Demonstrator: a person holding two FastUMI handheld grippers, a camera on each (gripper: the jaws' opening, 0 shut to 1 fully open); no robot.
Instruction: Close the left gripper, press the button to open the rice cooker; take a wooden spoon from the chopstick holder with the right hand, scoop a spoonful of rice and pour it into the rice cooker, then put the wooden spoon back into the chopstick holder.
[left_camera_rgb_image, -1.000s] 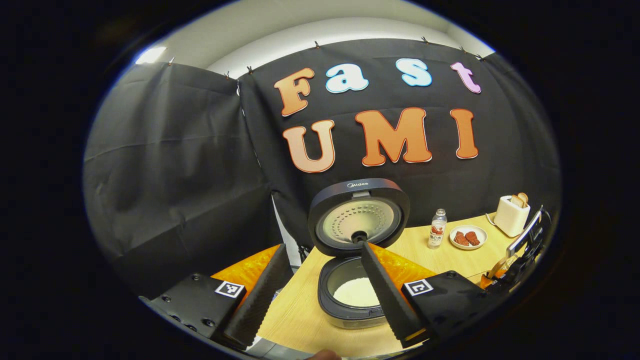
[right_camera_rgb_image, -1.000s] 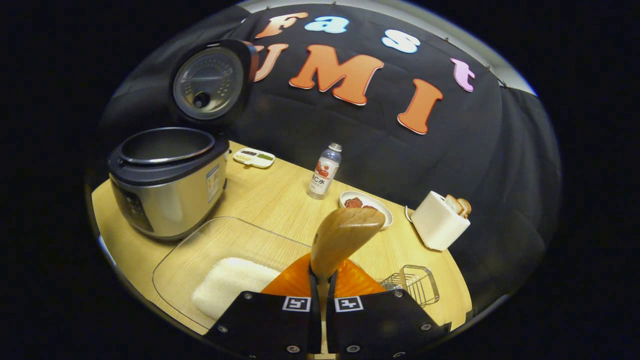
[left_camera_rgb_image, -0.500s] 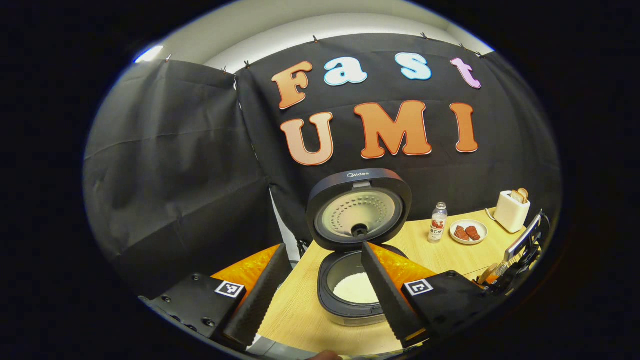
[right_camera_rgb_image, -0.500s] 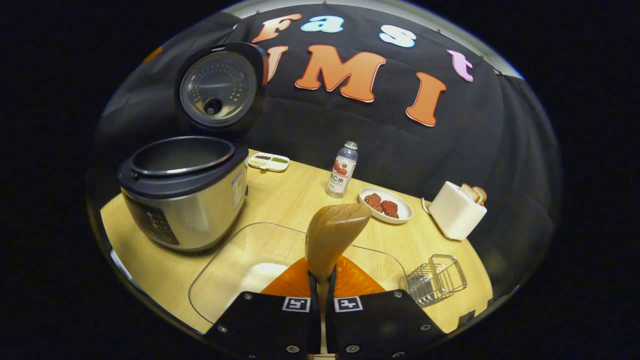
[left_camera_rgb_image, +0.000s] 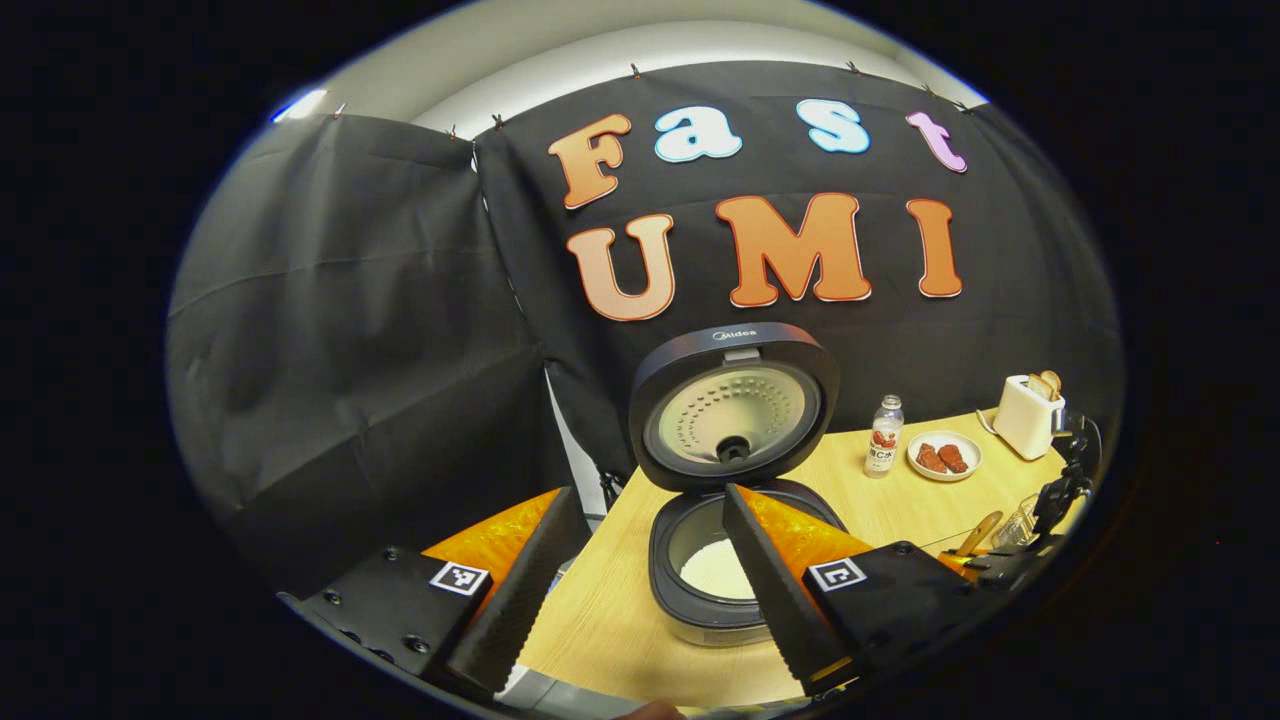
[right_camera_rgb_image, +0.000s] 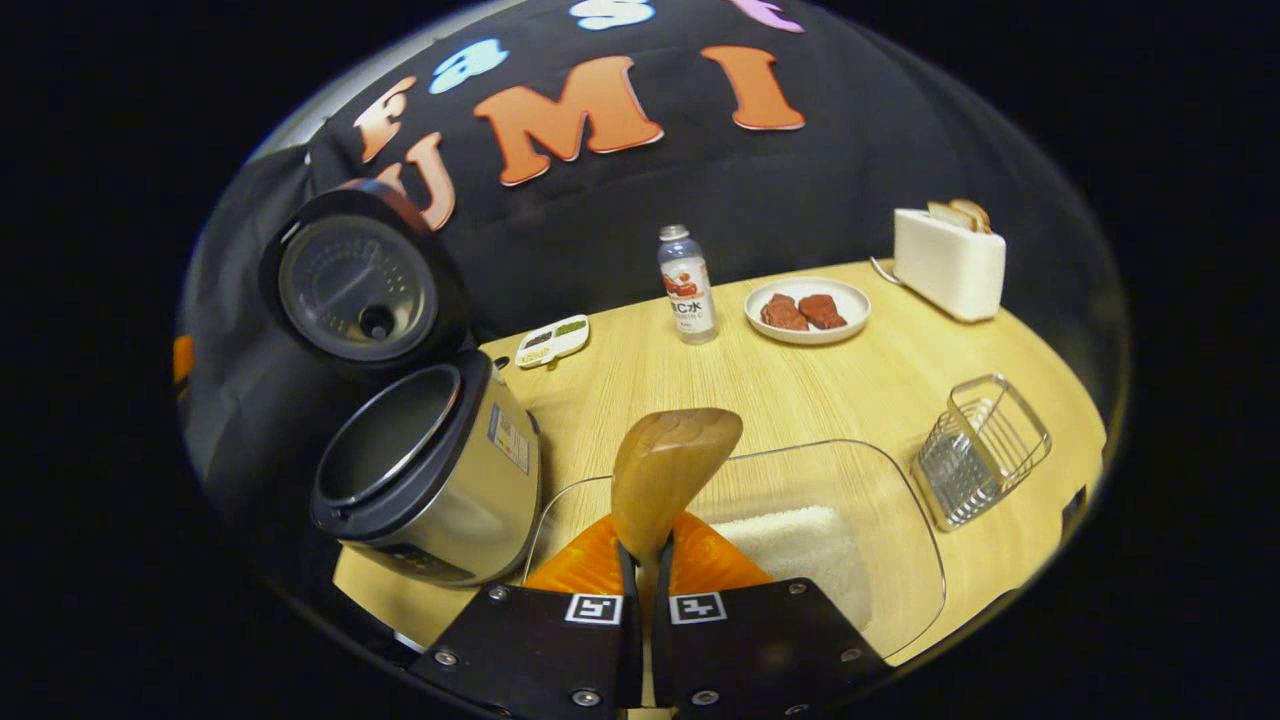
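Observation:
The rice cooker (left_camera_rgb_image: 715, 590) stands open with its lid (left_camera_rgb_image: 735, 405) upright and white rice in the pot. My left gripper (left_camera_rgb_image: 648, 497) is open, held short of the cooker with nothing between its fingers. In the right gripper view, my right gripper (right_camera_rgb_image: 645, 552) is shut on the handle of the wooden spoon (right_camera_rgb_image: 670, 470). The spoon's bowl points forward above the clear rice container (right_camera_rgb_image: 800, 540), and no rice shows on its visible side. The wire chopstick holder (right_camera_rgb_image: 980, 450) stands to the right, the open rice cooker (right_camera_rgb_image: 430, 470) to the left.
On the wooden table (right_camera_rgb_image: 800, 390), along the back, stand a small bottle (right_camera_rgb_image: 685, 285), a plate of meat (right_camera_rgb_image: 807, 310), a white toaster (right_camera_rgb_image: 948, 262) and a small divided dish (right_camera_rgb_image: 552, 342). The table's near edge runs just behind the container.
The right gripper has swung and rolled with the spoon, so the cooker now lies lower left and the holder nearer on the right. The left gripper drew back slightly and stays open.

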